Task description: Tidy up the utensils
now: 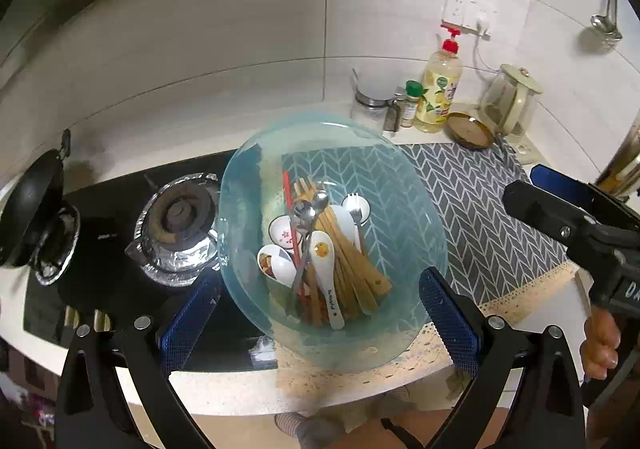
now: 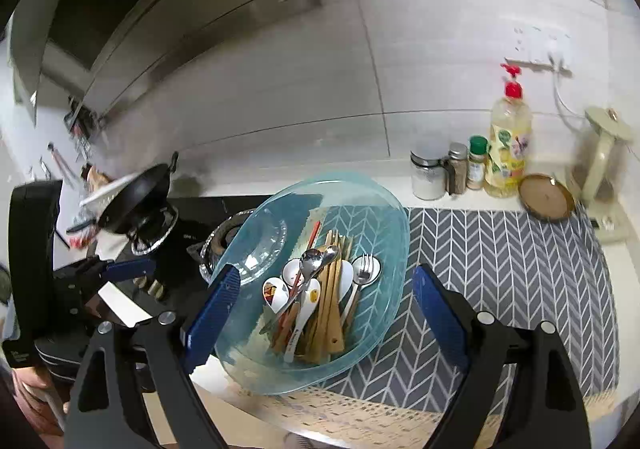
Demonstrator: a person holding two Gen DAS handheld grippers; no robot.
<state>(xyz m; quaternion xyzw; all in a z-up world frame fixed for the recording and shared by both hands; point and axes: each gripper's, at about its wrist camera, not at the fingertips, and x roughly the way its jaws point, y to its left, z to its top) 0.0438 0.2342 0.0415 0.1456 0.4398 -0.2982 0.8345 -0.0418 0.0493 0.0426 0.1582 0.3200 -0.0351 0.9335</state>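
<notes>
white letters "DA" on right tongs' body [image 1: 634, 291], rest illegible

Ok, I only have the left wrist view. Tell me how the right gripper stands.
Observer: The right gripper is open; in its own view the fingers sit either side of the bowl.
Operator: Now say what lies past the wok.
Observer: A white slotted tray shows just behind the wok, on its far left side.
</notes>
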